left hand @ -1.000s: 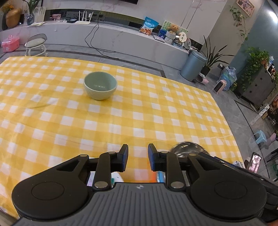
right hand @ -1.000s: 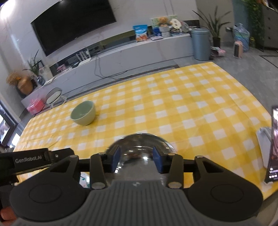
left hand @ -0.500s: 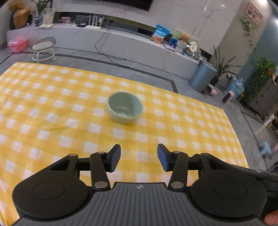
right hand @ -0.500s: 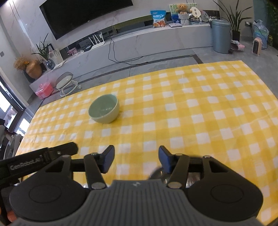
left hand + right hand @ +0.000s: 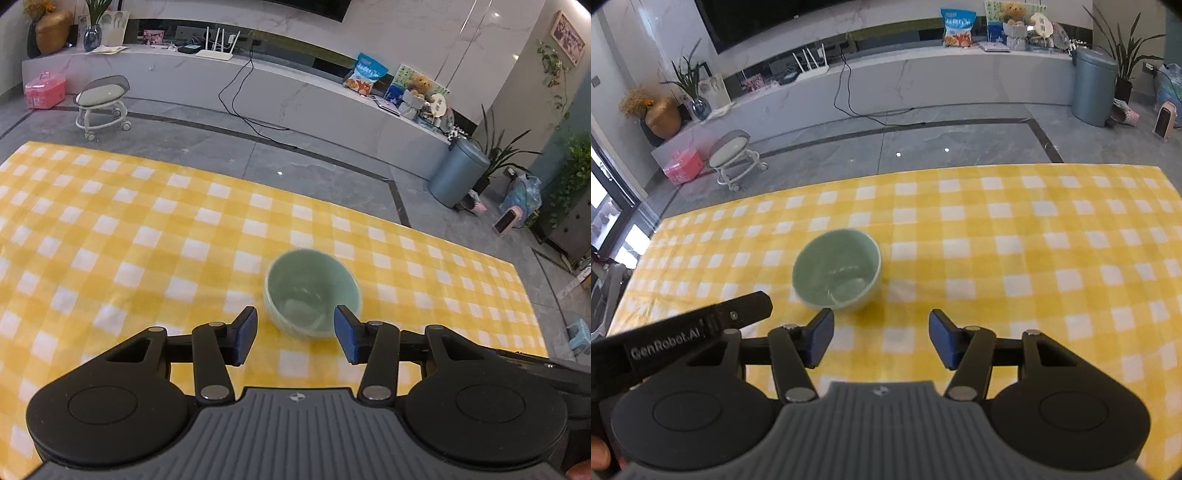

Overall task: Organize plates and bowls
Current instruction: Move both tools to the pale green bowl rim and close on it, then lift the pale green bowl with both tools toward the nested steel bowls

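A pale green bowl (image 5: 312, 291) stands upright and empty on the yellow checked tablecloth (image 5: 110, 240). My left gripper (image 5: 295, 317) is open just short of it, and the bowl's near wall shows in the gap between the blue pads without touching them. In the right wrist view the same bowl (image 5: 836, 269) lies ahead and to the left of my right gripper (image 5: 881, 321), which is open with only cloth between its fingers. The left gripper's black body (image 5: 701, 332) reaches in from the left, close beside the bowl.
The table's far edge (image 5: 923, 171) drops to grey floor. Beyond it are a wheeled stool (image 5: 101, 101), a pink box (image 5: 44, 90), a grey bin (image 5: 458, 177) and a long white shelf (image 5: 258, 85). The cloth to the right (image 5: 1052, 258) is bare.
Both grippers have moved forward over the table towards the green bowl, and their jaws stand wider. The steel bowl that sat between the right fingers is out of view.
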The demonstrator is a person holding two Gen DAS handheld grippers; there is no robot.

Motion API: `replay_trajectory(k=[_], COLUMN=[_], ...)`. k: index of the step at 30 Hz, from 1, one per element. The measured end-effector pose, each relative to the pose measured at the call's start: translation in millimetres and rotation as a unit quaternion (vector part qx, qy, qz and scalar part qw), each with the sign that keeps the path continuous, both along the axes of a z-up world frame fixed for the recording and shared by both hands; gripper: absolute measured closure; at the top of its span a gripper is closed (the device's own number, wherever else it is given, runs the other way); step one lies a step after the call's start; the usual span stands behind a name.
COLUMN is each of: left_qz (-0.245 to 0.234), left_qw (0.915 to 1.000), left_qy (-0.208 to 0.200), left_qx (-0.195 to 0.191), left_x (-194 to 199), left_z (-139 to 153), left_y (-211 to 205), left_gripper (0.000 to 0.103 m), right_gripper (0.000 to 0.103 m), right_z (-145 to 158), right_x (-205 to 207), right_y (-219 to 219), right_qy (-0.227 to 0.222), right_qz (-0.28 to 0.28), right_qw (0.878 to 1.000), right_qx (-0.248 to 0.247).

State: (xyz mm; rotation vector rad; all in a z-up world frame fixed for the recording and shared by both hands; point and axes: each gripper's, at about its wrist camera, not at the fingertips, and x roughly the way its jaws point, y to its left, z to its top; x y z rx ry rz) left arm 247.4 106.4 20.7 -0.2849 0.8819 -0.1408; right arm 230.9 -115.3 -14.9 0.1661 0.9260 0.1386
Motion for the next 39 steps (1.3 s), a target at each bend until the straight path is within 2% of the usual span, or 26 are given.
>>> replay_trajectory(k=[5, 9, 14, 20, 26, 31, 32, 33, 39], left_qz=[-0.006, -0.009, -0.016, -0.018, -0.021, -0.018, -0.016, -0.013, -0.01], left_qw=[0.9998, 0.9992, 0.9986, 0.9981, 0.9971, 0.9973, 0.9974, 0.9973, 0.9972], left_qy=[0.009, 0.022, 0.035, 0.054, 0.071, 0.069, 0.07, 0.072, 0.074], left_qx=[0.013, 0.031, 0.035, 0.021, 0.02, 0.018, 0.011, 0.006, 0.002], left_x=[28, 45, 57, 70, 77, 74, 74, 74, 59], left_z=[-17, -31, -47, -61, -73, -74, -74, -74, -61], left_y=[-1, -3, -3, -5, -10, -11, -9, -8, -6], left_gripper=[0.048, 0.048, 0.049, 0.062, 0.09, 0.092, 0.092, 0.093, 0.093], right_gripper=[0.052, 0.061, 0.065, 0.077, 0.082, 0.088, 0.094, 0.096, 0.097], right_z=[-20, -36, -53, -63, -70, -75, -77, -77, -66], right_x=[39, 62, 84, 96, 103, 104, 105, 104, 89], right_y=[7, 10, 6, 12, 13, 11, 11, 11, 9], right_qy=[0.027, 0.048, 0.075, 0.088, 0.099, 0.112, 0.115, 0.118, 0.137], right_qz=[-0.008, -0.012, -0.018, -0.005, -0.009, -0.021, -0.022, -0.028, -0.055], right_qw=[1.0, 0.999, 0.997, 0.996, 0.995, 0.992, 0.991, 0.99, 0.986], right_qx=[-0.002, -0.01, 0.013, 0.018, 0.031, 0.057, 0.065, 0.067, 0.082])
